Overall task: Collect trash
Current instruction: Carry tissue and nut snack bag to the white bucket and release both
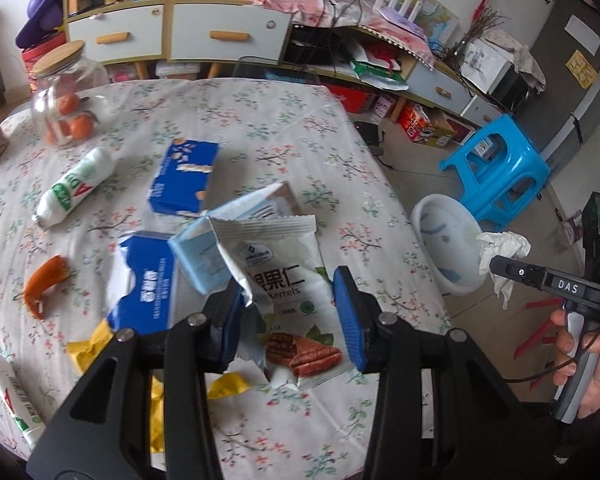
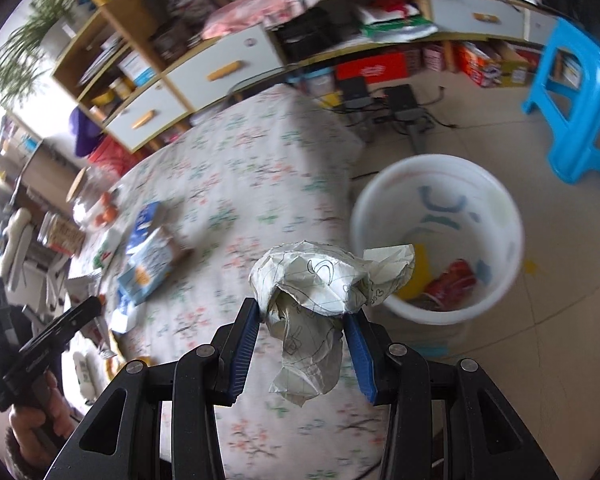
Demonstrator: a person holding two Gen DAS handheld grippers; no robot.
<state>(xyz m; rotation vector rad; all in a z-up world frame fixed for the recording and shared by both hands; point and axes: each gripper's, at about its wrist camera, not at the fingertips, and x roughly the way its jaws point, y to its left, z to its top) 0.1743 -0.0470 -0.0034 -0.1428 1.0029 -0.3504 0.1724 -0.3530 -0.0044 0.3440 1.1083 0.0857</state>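
My left gripper [image 1: 290, 308] hangs open over the floral table [image 1: 260, 128], its jaws on either side of a white nut snack wrapper [image 1: 284, 280] that lies flat. My right gripper [image 2: 302, 340] is shut on a crumpled paper ball [image 2: 320, 292] and holds it above the table's edge, just left of the white bin [image 2: 436, 240] on the floor. The bin holds a yellow scrap and a red wrapper. In the left wrist view the right gripper [image 1: 496, 266] with the paper ball [image 1: 500, 252] is next to the bin [image 1: 444, 252].
On the table lie a blue box [image 1: 184, 176], a blue torn pack [image 1: 144, 284], a light blue carton [image 1: 220, 236], a white bottle [image 1: 74, 188], an orange toy shrimp [image 1: 44, 284], yellow wrappers [image 1: 92, 344] and a glass jar [image 1: 66, 100]. A blue stool [image 1: 496, 168] stands beyond the bin.
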